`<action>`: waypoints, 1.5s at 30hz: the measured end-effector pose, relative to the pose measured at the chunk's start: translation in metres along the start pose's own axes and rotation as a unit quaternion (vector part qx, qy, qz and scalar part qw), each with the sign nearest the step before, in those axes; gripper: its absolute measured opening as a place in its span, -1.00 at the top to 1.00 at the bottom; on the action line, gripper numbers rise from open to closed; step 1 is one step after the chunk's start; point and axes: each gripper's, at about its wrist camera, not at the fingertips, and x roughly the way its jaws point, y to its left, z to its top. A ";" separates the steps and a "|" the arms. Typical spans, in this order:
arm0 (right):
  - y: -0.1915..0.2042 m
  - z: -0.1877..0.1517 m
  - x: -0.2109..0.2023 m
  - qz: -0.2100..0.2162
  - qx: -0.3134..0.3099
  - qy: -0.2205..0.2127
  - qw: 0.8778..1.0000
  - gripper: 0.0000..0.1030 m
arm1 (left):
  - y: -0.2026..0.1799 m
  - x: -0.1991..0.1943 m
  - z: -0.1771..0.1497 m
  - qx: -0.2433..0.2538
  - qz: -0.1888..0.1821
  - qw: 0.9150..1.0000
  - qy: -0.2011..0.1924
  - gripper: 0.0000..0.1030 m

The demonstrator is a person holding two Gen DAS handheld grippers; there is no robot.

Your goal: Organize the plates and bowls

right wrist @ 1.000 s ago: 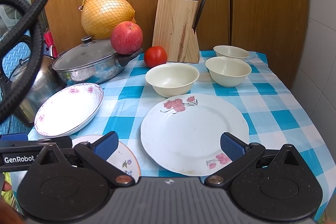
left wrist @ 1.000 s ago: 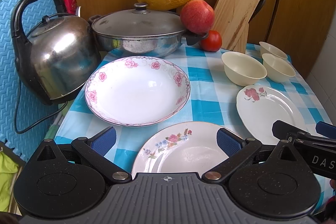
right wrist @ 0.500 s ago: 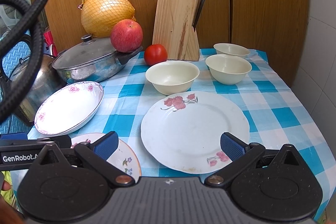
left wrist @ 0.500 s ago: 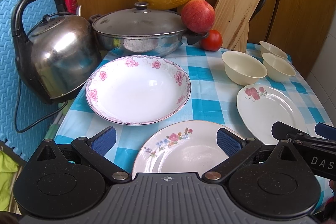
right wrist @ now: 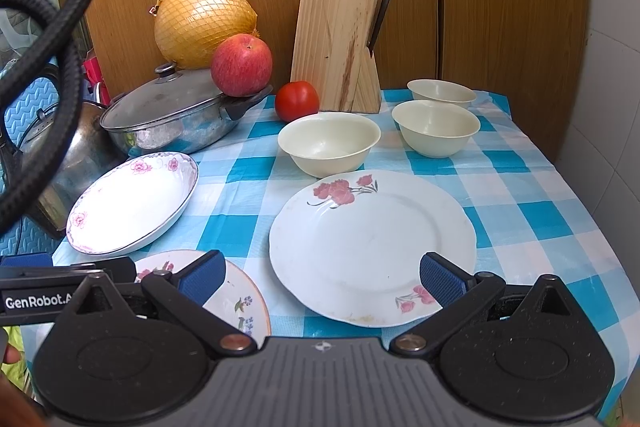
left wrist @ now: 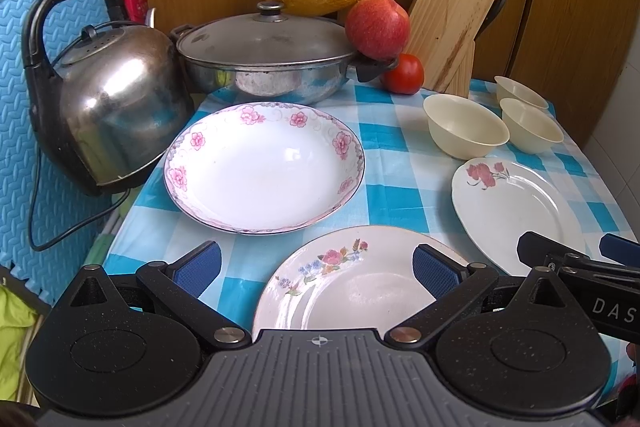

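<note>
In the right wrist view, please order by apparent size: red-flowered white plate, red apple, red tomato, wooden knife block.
1. red-flowered white plate; nearest, so partly camera effect
2. wooden knife block
3. red apple
4. red tomato

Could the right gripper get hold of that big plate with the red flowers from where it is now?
Probably yes: the right gripper is open, right at the red-flowered plate's near rim, with nothing between.

Left gripper: jaws spread wide, blue pads well apart, nothing between them, level and pointing forward. Right gripper: likewise wide apart, empty, held level, blue pads facing inward. Positioned side by side, close together (each visible at the edge of the other's view). Hands largely hidden.
</note>
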 end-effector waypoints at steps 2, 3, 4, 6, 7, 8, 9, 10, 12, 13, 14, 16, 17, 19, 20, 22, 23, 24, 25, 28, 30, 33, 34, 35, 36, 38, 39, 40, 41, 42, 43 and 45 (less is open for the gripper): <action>0.000 -0.001 0.000 0.000 0.000 0.000 1.000 -0.98 | 0.000 0.000 0.000 0.000 0.000 1.000 0.000 -1.00; 0.000 -0.001 0.000 0.000 0.000 0.000 1.000 -0.98 | 0.000 0.000 0.000 0.000 0.000 1.000 0.000 -1.00; 0.000 -0.001 0.000 0.000 0.000 0.000 1.000 -0.98 | 0.000 0.000 0.000 0.000 0.000 1.000 0.000 -1.00; 0.000 -0.001 0.000 0.000 0.000 0.000 1.000 -0.98 | 0.000 0.000 -0.001 0.000 0.000 1.000 0.000 -1.00; 0.000 0.000 0.000 0.000 0.000 0.000 1.000 -0.98 | 0.000 0.000 0.000 0.000 0.000 1.000 0.000 -1.00; 0.000 0.000 0.000 0.000 0.000 0.000 1.000 -0.97 | 0.000 0.000 0.000 0.000 0.000 1.000 0.000 -1.00; 0.000 -0.001 0.000 0.000 0.000 0.000 1.000 -0.97 | 0.000 0.000 0.000 0.000 0.000 1.000 0.000 -1.00; 0.001 -0.002 0.000 0.000 0.000 0.000 1.000 -0.98 | 0.000 0.000 0.000 0.000 0.000 1.000 0.000 -1.00; 0.001 -0.004 -0.001 0.001 0.000 0.002 1.000 -0.98 | 0.001 0.000 -0.002 0.000 0.000 1.000 0.000 -1.00; 0.002 -0.005 0.000 0.003 0.001 0.005 1.000 -0.98 | 0.001 -0.001 -0.003 0.001 -0.001 1.000 0.001 -1.00; 0.001 -0.006 0.000 0.005 0.003 0.009 1.000 -0.98 | 0.002 -0.001 -0.005 0.001 -0.001 1.000 0.002 -1.00; 0.000 -0.008 0.000 0.012 0.008 0.019 1.000 -0.98 | 0.003 -0.001 -0.008 0.002 -0.001 1.000 0.006 -1.00; 0.000 -0.009 0.000 0.014 0.010 0.024 1.000 -0.98 | 0.004 -0.001 -0.010 0.002 -0.001 1.000 0.008 -1.00; -0.001 -0.011 -0.001 0.017 0.012 0.030 0.999 -0.97 | 0.004 -0.001 -0.011 0.003 -0.003 1.000 0.013 -1.00; -0.001 -0.011 -0.001 0.017 0.012 0.032 0.999 -0.97 | 0.004 -0.001 -0.013 0.004 -0.004 1.000 0.015 -1.00; 0.000 -0.014 -0.002 0.019 0.009 0.037 0.999 -0.97 | 0.003 -0.002 -0.013 0.008 -0.004 1.000 0.020 -1.00; 0.000 -0.015 -0.001 0.021 0.008 0.042 0.999 -0.97 | 0.004 -0.001 -0.015 0.010 -0.004 1.000 0.023 -1.00; 0.001 -0.016 -0.001 0.025 0.008 0.047 0.999 -0.97 | 0.004 -0.001 -0.016 0.011 -0.005 1.000 0.027 -1.00; 0.001 -0.017 0.000 0.031 0.008 0.054 0.998 -0.97 | 0.004 0.000 -0.017 0.011 -0.006 0.999 0.033 -1.00; 0.004 -0.025 0.004 0.048 0.005 0.075 0.996 -0.89 | 0.008 0.004 -0.022 0.009 -0.011 0.999 0.050 -1.00; 0.005 -0.030 0.008 0.064 0.008 0.093 0.994 -0.72 | 0.010 0.007 -0.026 0.010 -0.013 0.998 0.059 -0.98; 0.005 -0.036 0.016 0.085 0.020 0.116 0.989 -0.49 | 0.012 0.014 -0.030 0.014 -0.020 0.997 0.079 -0.93; 0.007 -0.036 0.018 0.084 0.014 0.117 0.989 -0.47 | 0.013 0.017 -0.030 0.011 -0.024 0.996 0.086 -0.89; 0.007 -0.036 0.018 0.084 0.014 0.117 0.990 -0.46 | 0.014 0.019 -0.031 0.009 -0.029 0.995 0.093 -0.81; 0.007 -0.036 0.018 0.084 0.015 0.117 0.989 -0.46 | 0.015 0.022 -0.032 0.005 -0.035 0.994 0.101 -0.78; 0.007 -0.036 0.018 0.092 0.014 0.118 0.989 -0.33 | 0.013 0.023 -0.032 0.013 -0.031 0.995 0.095 -0.73; 0.007 -0.036 0.018 0.101 0.017 0.119 0.988 -0.28 | 0.011 0.024 -0.032 0.019 -0.030 0.995 0.094 -0.72; 0.007 -0.036 0.017 0.111 0.018 0.120 0.986 -0.21 | 0.009 0.024 -0.032 0.023 -0.030 0.995 0.094 -0.71; 0.008 -0.036 0.016 0.119 0.019 0.120 0.985 -0.17 | 0.008 0.024 -0.032 0.026 -0.032 0.995 0.094 -0.70; 0.009 -0.037 0.017 0.128 0.019 0.120 0.984 -0.15 | 0.007 0.024 -0.032 0.028 -0.034 0.995 0.094 -0.70; 0.009 -0.036 0.017 0.139 0.022 0.121 0.983 -0.08 | 0.005 0.024 -0.032 0.030 -0.035 0.994 0.095 -0.71; 0.009 -0.036 0.018 0.164 0.035 0.127 0.977 0.04 | 0.003 0.025 -0.031 0.032 -0.032 0.994 0.095 -0.72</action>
